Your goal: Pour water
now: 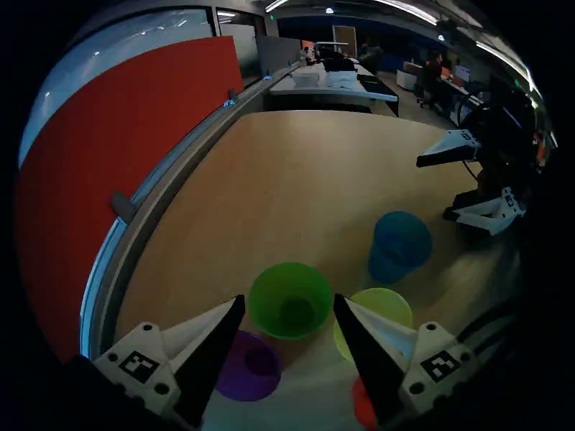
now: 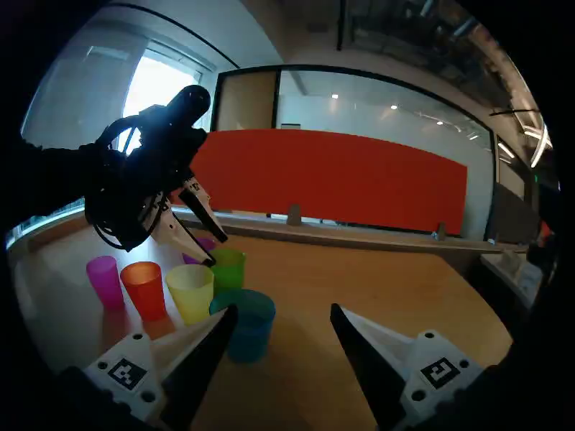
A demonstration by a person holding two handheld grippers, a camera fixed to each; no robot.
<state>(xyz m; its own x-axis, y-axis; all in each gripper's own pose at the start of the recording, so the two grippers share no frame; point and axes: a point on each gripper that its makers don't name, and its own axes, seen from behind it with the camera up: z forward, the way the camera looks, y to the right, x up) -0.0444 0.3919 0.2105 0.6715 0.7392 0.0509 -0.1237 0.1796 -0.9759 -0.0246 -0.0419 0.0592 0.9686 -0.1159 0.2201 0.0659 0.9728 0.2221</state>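
The left claw [image 1: 287, 297] is hovering, fingers apart, over the green cup [image 1: 291, 320], probably lining up a grasp. The right claw [image 2: 282, 307] is also gaping empty beside the blue cup [image 2: 243, 325], near the green cup on the desk [image 1: 287, 179].

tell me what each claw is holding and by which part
Nothing: the left claw and right claw are both open and empty.
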